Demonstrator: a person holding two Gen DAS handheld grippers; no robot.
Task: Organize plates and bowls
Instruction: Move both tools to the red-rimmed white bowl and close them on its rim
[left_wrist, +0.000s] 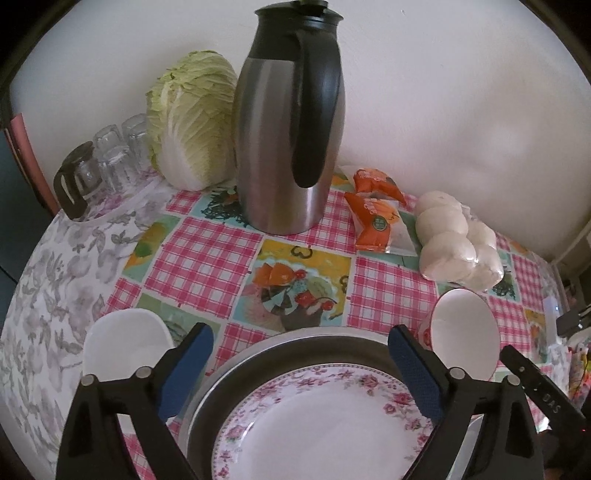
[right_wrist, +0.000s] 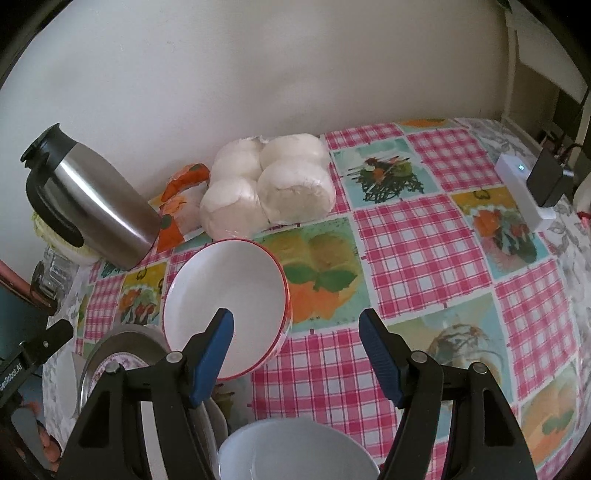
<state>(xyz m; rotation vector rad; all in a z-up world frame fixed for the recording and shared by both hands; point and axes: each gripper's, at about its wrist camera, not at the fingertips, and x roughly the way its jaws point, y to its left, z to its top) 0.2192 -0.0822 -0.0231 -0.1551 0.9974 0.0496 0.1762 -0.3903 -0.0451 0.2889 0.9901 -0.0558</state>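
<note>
Jaws on both grippers stand open and empty: left gripper (left_wrist: 301, 363) over the flowered plate (left_wrist: 325, 424) in its round metal pan (left_wrist: 295, 349), right gripper (right_wrist: 297, 354) above a red-rimmed bowl (right_wrist: 225, 291) beside bare checked counter (right_wrist: 417, 254).

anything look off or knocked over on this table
Nothing spilled, broken or toppled. The oddest thing is the red-rimmed bowl, which sits tilted rather than flat beside the floral plate. The plate rests in a metal tray. The thermos stands upright.
</note>
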